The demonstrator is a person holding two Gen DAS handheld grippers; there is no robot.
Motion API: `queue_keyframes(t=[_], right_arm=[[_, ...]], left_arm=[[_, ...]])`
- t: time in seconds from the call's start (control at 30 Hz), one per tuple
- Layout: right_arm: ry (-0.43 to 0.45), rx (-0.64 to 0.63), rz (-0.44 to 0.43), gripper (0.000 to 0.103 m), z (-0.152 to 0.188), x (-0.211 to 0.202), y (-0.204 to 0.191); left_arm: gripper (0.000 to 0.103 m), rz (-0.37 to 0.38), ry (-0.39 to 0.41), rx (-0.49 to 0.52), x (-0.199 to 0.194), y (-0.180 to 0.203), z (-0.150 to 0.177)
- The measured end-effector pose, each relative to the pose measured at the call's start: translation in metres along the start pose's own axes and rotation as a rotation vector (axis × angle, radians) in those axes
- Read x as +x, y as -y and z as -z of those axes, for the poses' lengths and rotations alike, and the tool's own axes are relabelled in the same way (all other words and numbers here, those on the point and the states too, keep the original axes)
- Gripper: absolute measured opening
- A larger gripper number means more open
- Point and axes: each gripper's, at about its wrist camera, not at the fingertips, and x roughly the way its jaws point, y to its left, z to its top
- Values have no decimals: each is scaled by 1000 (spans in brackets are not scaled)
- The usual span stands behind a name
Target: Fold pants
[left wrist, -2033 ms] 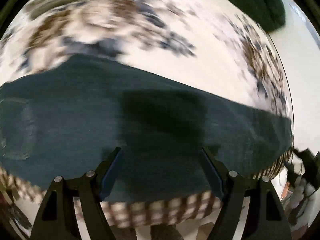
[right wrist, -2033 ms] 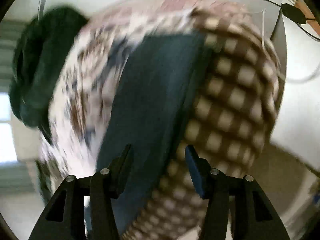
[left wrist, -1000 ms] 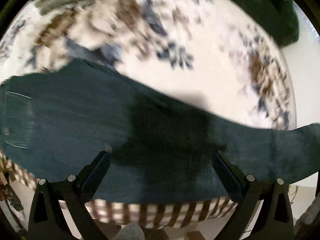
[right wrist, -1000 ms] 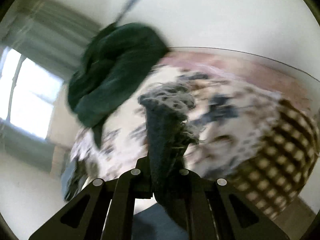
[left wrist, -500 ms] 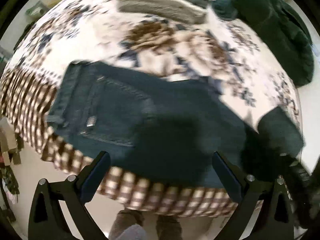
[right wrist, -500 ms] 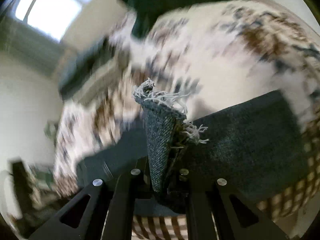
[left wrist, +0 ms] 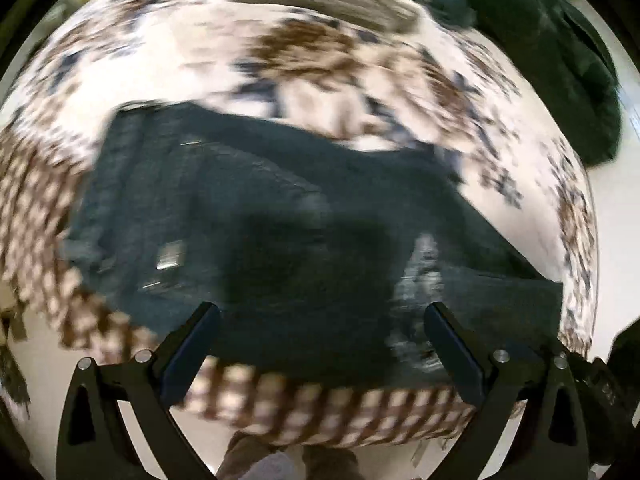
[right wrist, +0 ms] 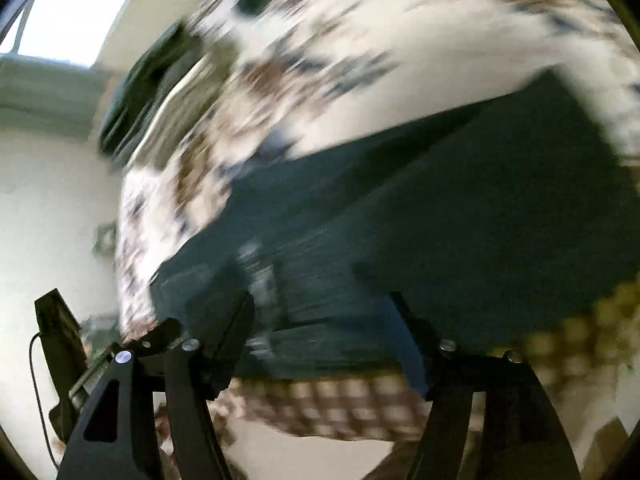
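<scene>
- Dark denim pants (left wrist: 304, 216) lie flat across the near edge of a bed under a flowered bedspread (left wrist: 320, 52), waistband and pockets to the left, the long axis running left to right.
- The left claw (left wrist: 320, 344) hangs over the middle of the pants with its jaws wide and empty; the cloth lies straight ahead and below it.
- A frayed leg hem (left wrist: 420, 280) rests doubled back on top, just right of centre.
- The right claw (right wrist: 320, 332), also spread wide and holding nothing, hovers over that leg end and looks nearer the fold.
- A dark green garment (left wrist: 560, 60) sits at the far right corner.
</scene>
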Motion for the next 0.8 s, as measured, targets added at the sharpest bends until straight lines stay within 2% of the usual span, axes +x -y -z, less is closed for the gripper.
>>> queue_keyframes(t=[0.1,0.17,0.2,0.23,0.27,0.3,0.33,0.37,0.43,0.53,0.63,0.77,0.8], right_arm=[[38,31,129,70,-11,-24,32],[64,62,194,70,-19,-35,57],[73,74,204,70,-25,-39,63],[83,82,215,70,-31,-42,69],[96,88,227,70,-36,-44,76],[104,93,232,70,-40,-45,80],[109,98,232,70,-43,-46,85],[113,103,234,70,-48,-47,90],[113,106,239,70,-53,-50,93],[91,101,247,70,-59,-44,97],[70,80,236,70,-55,-36,92],[31,33,221,70,-48,-26,81],[23,5,225,70,-47,-23,77]], left_arm=[[103,8,-21,80,26,36,-8],[99,14,-64,120,51,58,-12],[89,12,-89,149,64,68,-13],[74,7,-116,183,78,78,-14],[69,-18,-128,221,87,87,-13],[56,-53,-111,270,94,96,-12],[23,-50,-78,308,93,102,-10],[8,-46,-43,348,90,107,-8],[7,-73,7,394,81,116,-2],[7,-65,65,381,61,113,-4],[8,-51,75,352,56,107,-17],[8,-52,53,327,69,103,-22],[12,-50,43,320,71,102,-21]])
